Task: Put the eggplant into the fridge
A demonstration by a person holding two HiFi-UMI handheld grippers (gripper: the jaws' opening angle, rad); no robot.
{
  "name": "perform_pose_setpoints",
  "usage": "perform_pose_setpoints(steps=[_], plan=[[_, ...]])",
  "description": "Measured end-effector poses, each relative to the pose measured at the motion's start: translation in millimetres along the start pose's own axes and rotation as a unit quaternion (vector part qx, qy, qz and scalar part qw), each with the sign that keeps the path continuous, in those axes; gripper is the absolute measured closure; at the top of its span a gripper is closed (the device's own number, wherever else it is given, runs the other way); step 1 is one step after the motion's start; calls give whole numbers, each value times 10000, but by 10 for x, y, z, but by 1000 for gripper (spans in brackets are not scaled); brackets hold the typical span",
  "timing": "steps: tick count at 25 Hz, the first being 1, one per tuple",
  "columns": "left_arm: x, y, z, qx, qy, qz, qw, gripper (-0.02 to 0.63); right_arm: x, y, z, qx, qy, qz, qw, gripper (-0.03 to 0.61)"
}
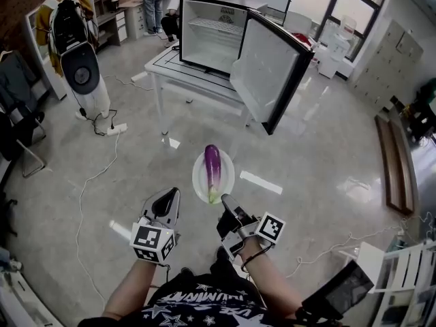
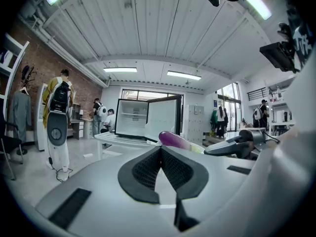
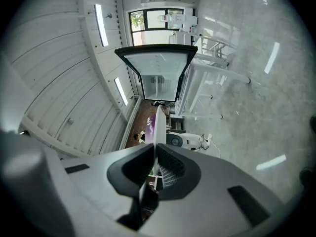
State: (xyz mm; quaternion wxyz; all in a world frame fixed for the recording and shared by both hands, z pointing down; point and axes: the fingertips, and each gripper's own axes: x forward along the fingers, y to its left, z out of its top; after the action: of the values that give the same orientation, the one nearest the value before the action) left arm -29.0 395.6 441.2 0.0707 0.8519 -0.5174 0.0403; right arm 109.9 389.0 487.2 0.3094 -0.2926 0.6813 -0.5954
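Observation:
A purple eggplant [image 1: 212, 167] with a green stem end lies on a white plate [image 1: 200, 182] held over the floor. My right gripper [image 1: 225, 204] is shut on the plate's near rim; in the right gripper view the plate [image 3: 158, 125] runs edge-on out of the closed gripper [image 3: 155, 154]. My left gripper [image 1: 170, 196] is shut and holds nothing, just left of the plate. In the left gripper view the eggplant [image 2: 176, 140] shows beyond the closed gripper [image 2: 160, 152]. The small black fridge [image 1: 212, 34] stands on a white table [image 1: 170, 70], its door [image 1: 271, 70] swung wide, its shelves bare.
A white and black machine [image 1: 84, 73] stands at the left, with a power strip [image 1: 117, 129] and cables on the grey floor. Several people stand at the back left. A wooden bench [image 1: 395, 161] lies at the right, a white chair [image 1: 403, 264] at the lower right.

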Motion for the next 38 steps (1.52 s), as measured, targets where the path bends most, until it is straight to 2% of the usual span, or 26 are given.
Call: perform_pose_setpoints(steps=[8,17,24,31,38], plan=[[-190,85,-58,-22,16,-1,10000,604,-16,38,-198,-94,7,59,9999,557],[-359,98,-99,-53,9,-57,10000,604,-90,24,-355,19,-120,4,9999,557],[-531,110,-132,-2,30,-84,10000,604,-155,51,-470,74,-234,126,9996,557],[-687,158,-187,16,43,-100,9999,604,-208,16,-602,13,-250,46,9997,557],[-701,196,-315,-126,133,-18,9998,604,-183,-81,-624,14,-78,-93,9999,557]])
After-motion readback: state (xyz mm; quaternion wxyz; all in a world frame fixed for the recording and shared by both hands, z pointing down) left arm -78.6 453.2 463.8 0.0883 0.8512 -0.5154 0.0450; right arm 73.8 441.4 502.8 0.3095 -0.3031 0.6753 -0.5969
